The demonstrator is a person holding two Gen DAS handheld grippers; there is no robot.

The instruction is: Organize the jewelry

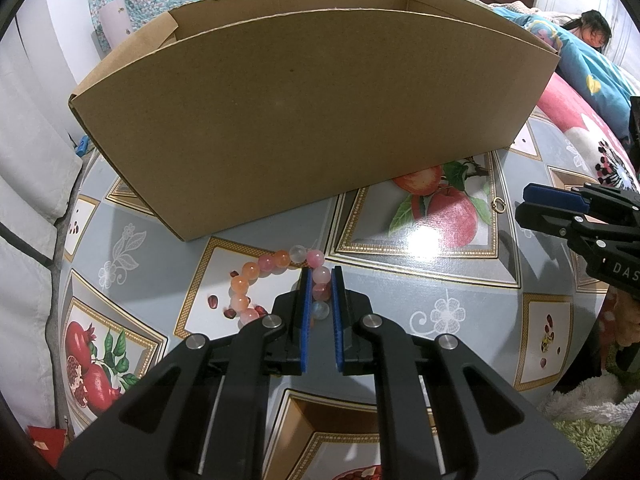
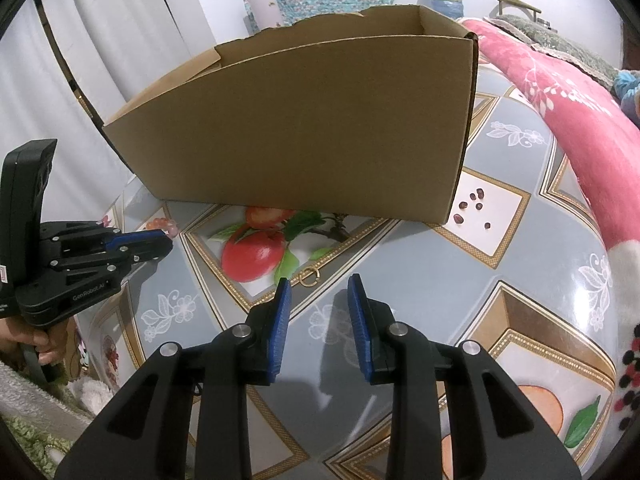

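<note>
While both grippers hang over a table covered in a fruit-patterned cloth, the scene runs from left to right as follows.

Left gripper (image 1: 321,276): blue pads drawn close together and clamped on a bead of the bracelet, tips angled down at the tabletop; in the right wrist view a hand (image 2: 38,346) grips its handle at the far left.
Bead bracelet (image 1: 276,280): a loop of pink, orange and clear round beads lying on the tablecloth (image 1: 400,280), just in front of the box's left part; one side of the loop sits between the left pads.
Cardboard box (image 1: 304,120): open at the top, standing upright on the cloth behind both grippers; what it holds cannot be seen.
Gold ring (image 2: 308,276): small, flat on the cloth beside a printed red apple, just ahead of the right gripper's left finger and not touching it.
Right gripper (image 2: 318,282): blue pads apart with nothing between them, above bare cloth.
Pink blanket (image 2: 560,112): bunched along the table's right edge.
</note>
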